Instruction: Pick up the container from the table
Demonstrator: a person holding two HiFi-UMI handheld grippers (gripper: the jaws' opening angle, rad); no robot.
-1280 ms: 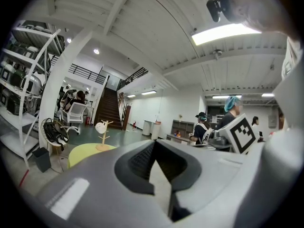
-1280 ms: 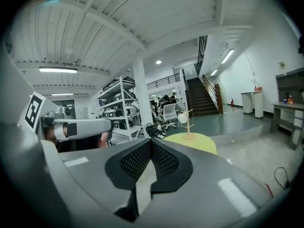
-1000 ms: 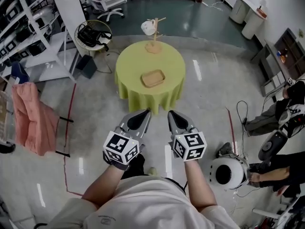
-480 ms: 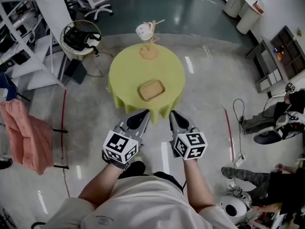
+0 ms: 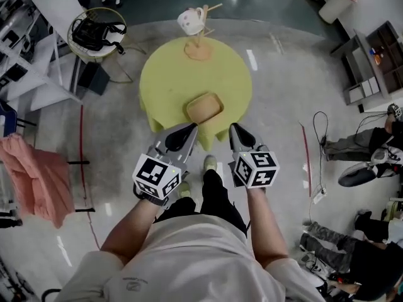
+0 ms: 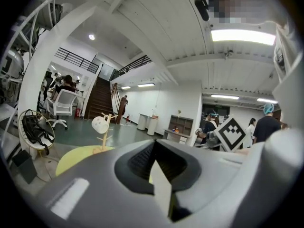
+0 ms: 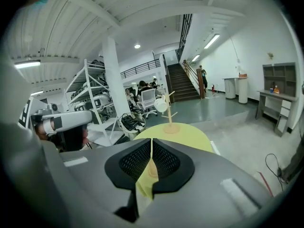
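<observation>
Yellow-green and round, the table (image 5: 165, 77) carries the shallow wooden container (image 5: 204, 107) close to its near edge. At the far side of the tabletop stands a wooden mug tree (image 5: 200, 48) (a white mug (image 5: 190, 21) hangs from one of its pegs). The left gripper (image 5: 191, 128) and the right gripper (image 5: 235, 129) hover side by side just short of the container, neither touching it. Each one has its jaws pressed together, with nothing caught between them.
</observation>
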